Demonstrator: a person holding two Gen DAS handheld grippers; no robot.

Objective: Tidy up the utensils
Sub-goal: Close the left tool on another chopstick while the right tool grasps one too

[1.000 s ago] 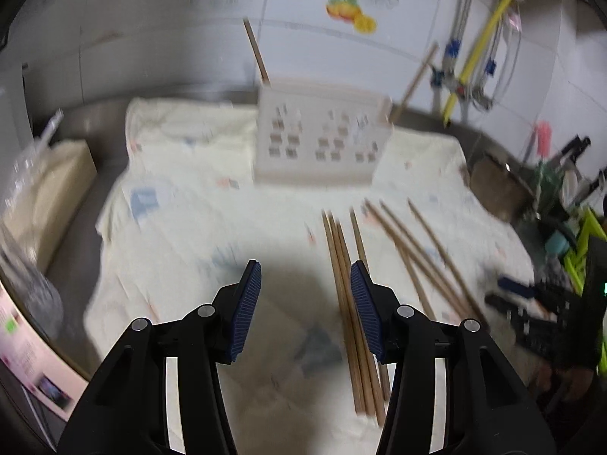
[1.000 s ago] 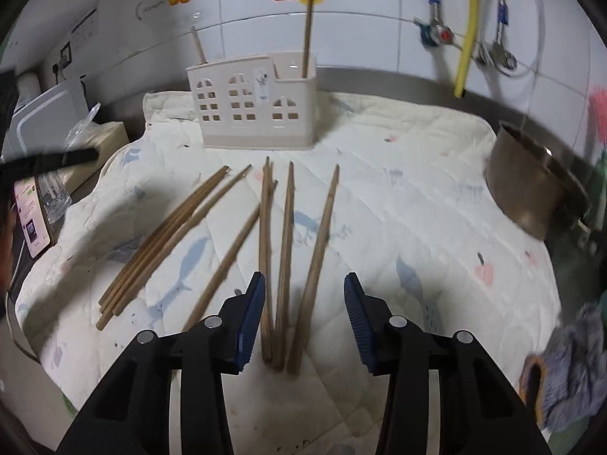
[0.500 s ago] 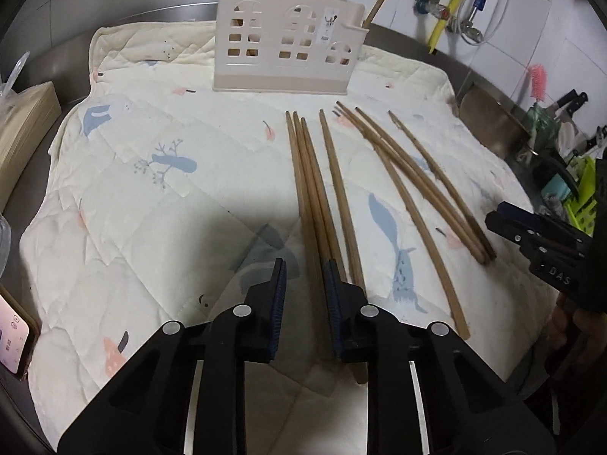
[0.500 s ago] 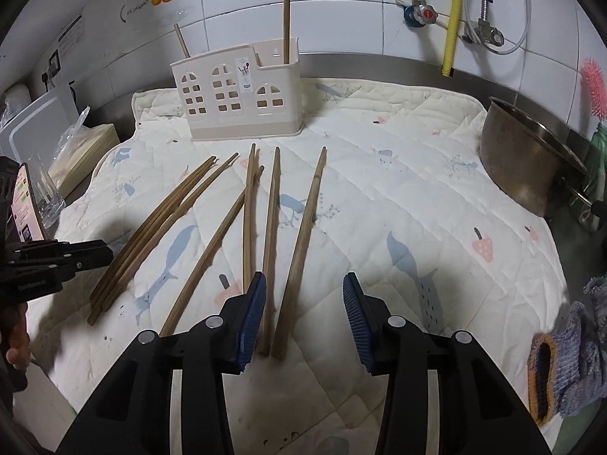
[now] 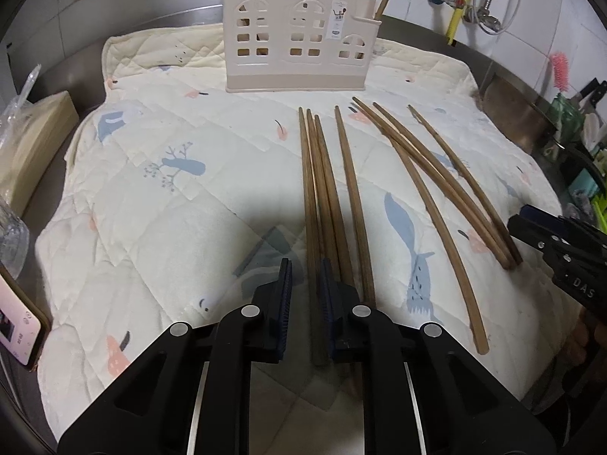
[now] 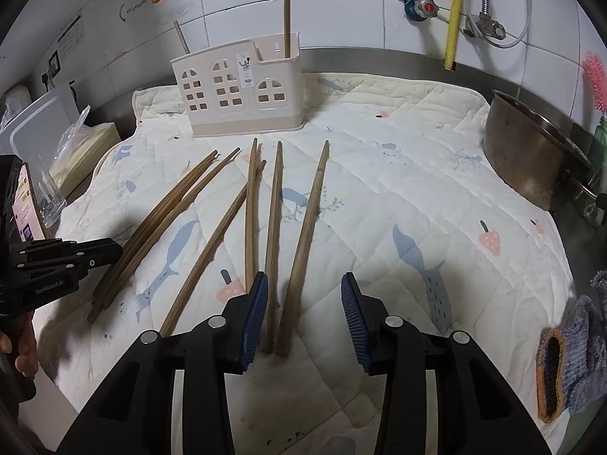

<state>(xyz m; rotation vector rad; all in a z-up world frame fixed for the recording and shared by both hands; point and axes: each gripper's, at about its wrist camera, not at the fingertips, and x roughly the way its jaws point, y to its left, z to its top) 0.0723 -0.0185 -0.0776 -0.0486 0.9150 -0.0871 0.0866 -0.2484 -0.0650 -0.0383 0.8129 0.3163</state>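
Several brown wooden chopsticks [image 5: 353,189] lie on a quilted cloth [image 5: 151,197], fanned toward a cream utensil holder [image 5: 296,45] at the back. The holder [image 6: 239,91] has two chopsticks standing in it. My left gripper [image 5: 305,295] is low over the cloth, its jaws narrowed around the near end of the leftmost chopstick [image 5: 312,235]; I cannot tell if the pads touch it. My right gripper [image 6: 303,314] is open and empty, with the near ends of two chopsticks [image 6: 299,239] between its fingers. The left gripper also shows in the right wrist view [image 6: 95,254].
A metal pot [image 6: 531,151] stands at the right edge of the cloth. A blue knitted glove [image 6: 573,345] lies at the near right. A phone [image 5: 15,326] and a tissue box [image 5: 30,140] sit to the left. The tiled wall carries pipes and a yellow hose [image 6: 453,11].
My left gripper has dropped toward the cloth and its jaws have narrowed from wide open around the leftmost chopstick's end. My right gripper has eased forward a little and stays open.
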